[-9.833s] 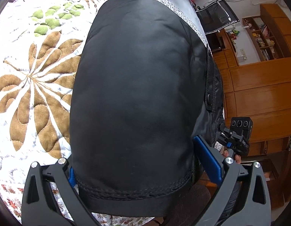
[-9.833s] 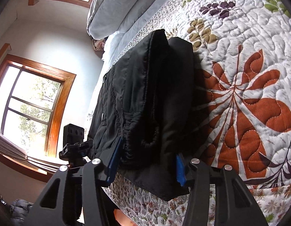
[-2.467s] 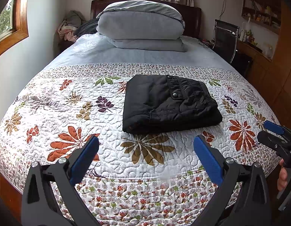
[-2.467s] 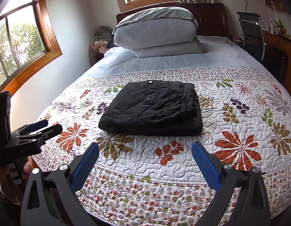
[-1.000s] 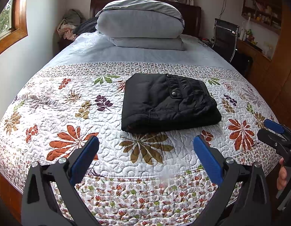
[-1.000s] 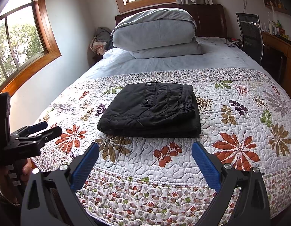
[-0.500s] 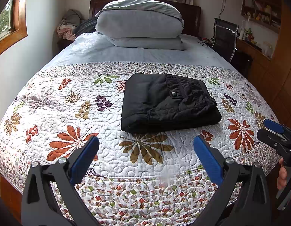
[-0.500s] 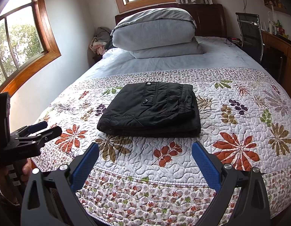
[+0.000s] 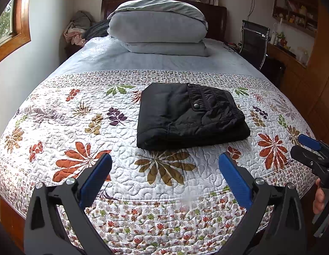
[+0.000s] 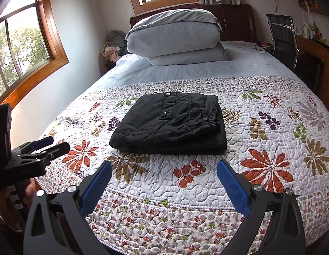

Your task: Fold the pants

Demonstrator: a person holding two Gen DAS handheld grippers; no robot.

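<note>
Nothing's really moved in the last couple seconds: pants (image 9: 190,114) sit folded in a neat black stack mid-quilt (image 9: 58,114) on the bed, left hand-held gripper (image 9: 164,176) and right hand-held gripper (image 10: 164,176) both spread wide, holding nothing, backed off near the foot, so folding looks done.

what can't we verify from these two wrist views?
- Inner layers of the folded black pants: both views, covered by the top layer.
- Shelf items: left wrist view, too small.
- Hand on the left claw: right wrist view, mostly behind the handle.
- Clothes heap beside the pillows: partly hidden.
</note>
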